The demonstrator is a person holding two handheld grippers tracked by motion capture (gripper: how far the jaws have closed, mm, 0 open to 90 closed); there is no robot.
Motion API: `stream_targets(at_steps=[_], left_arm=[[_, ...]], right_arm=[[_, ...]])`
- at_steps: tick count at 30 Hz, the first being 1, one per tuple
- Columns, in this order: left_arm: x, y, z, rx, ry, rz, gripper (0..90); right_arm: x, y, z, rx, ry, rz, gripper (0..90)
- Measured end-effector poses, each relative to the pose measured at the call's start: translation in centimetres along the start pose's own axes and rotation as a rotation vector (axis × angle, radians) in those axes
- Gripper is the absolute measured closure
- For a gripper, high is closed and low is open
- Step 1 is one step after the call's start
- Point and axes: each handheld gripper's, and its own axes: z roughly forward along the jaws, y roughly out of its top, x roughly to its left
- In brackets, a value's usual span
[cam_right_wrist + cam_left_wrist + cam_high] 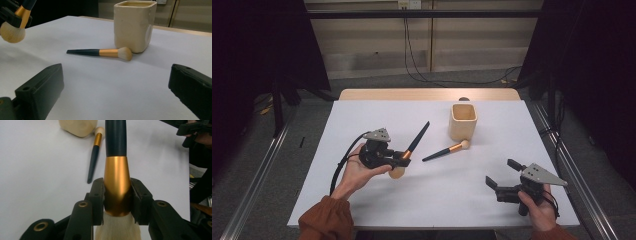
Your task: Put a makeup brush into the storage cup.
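- Gold-banded and dark-handled, the large brush [117, 177] is clamped at its metal collar between the jaws of the left gripper [404, 159], at the near left of the white table [362, 115].
- Its pale bristles [396, 172] hang toward the person, just above the table, and its handle tip slants up toward the far right.
- A small brush [445, 150] lies flat near the table's middle, its bristle end just beside the cream cup [462, 121], which stands upright toward the far side.
- At the near right, the right gripper [504, 176] is held above the table with its jaws spread wide and nothing between them, well apart from both brushes.
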Motion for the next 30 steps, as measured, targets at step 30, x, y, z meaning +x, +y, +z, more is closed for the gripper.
stream_targets(at_steps=[30], left_arm=[[-3.0, 2.7, 3.1, 0.185, -0.136, 0.117, 66.7]], right_arm=[[2.3, 2.7, 2.3, -0.032, 0.130, -0.047, 1.0]])
